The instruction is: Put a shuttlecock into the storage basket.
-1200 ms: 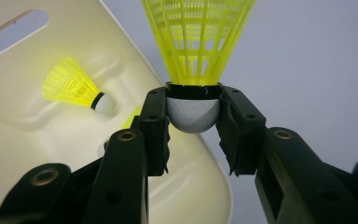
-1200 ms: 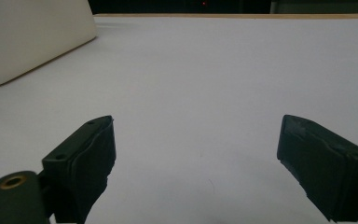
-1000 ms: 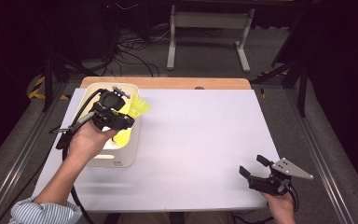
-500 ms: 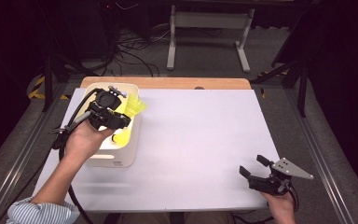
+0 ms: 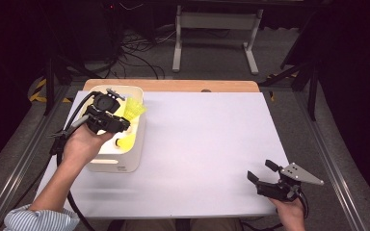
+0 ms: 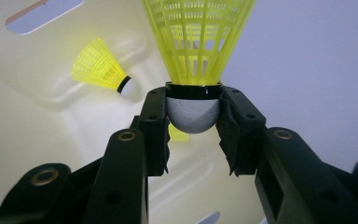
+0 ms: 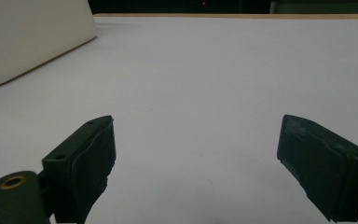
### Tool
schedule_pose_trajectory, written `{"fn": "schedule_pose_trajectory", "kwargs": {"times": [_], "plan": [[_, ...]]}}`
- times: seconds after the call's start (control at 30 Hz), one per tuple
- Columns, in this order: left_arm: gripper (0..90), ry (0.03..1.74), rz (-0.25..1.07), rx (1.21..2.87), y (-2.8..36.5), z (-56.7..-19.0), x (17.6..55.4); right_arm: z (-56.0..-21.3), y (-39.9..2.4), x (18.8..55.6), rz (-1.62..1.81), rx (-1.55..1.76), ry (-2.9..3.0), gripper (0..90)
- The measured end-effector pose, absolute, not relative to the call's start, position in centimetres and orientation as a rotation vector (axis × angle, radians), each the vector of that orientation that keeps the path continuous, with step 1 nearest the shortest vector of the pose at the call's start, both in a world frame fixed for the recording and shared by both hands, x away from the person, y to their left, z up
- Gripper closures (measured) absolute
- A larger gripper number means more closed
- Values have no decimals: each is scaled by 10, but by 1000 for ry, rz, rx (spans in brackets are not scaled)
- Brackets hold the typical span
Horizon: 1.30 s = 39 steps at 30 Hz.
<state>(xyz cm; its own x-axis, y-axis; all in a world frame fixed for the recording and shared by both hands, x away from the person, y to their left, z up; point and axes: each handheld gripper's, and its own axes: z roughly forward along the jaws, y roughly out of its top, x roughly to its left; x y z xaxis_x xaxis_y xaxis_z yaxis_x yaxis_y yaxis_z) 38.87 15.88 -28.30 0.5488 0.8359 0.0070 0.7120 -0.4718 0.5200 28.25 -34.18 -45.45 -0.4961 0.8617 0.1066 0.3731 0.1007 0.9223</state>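
My left gripper [image 5: 123, 118] hangs over a cream bin [image 5: 125, 161] at the table's left and is shut on a yellow shuttlecock [image 5: 135, 107]. In the left gripper view the black pads of the gripper [image 6: 193, 126] clamp the white cork, and the shuttlecock's [image 6: 198, 42] skirt points away, over the bin's right wall. A second yellow shuttlecock [image 6: 100, 67] lies inside the bin [image 6: 37, 140], seen from above as a yellow patch [image 5: 126, 140]. My right gripper [image 5: 261, 170] rests near the table's front right corner, open with nothing between its jaws [image 7: 196, 158].
The white table top [image 5: 207, 144] stretches between the bin and the right gripper. A wooden strip [image 5: 183, 85] runs along its far edge. The bin's corner [image 7: 32, 32] shows far left in the right gripper view. Cables and a metal stand lie on the floor beyond.
The left gripper and its shuttlecock have shifted slightly to the left over the bin. The right gripper has stayed where it was.
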Motion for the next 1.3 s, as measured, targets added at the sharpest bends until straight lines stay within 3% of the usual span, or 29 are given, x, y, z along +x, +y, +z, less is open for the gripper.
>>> {"fn": "schedule_pose_trajectory", "kwargs": {"times": [1.3], "plan": [[655, 1317, 360, 2281, 177, -286, 395, -455, -342, 283, 1384, 1203, 1920, 123]]}}
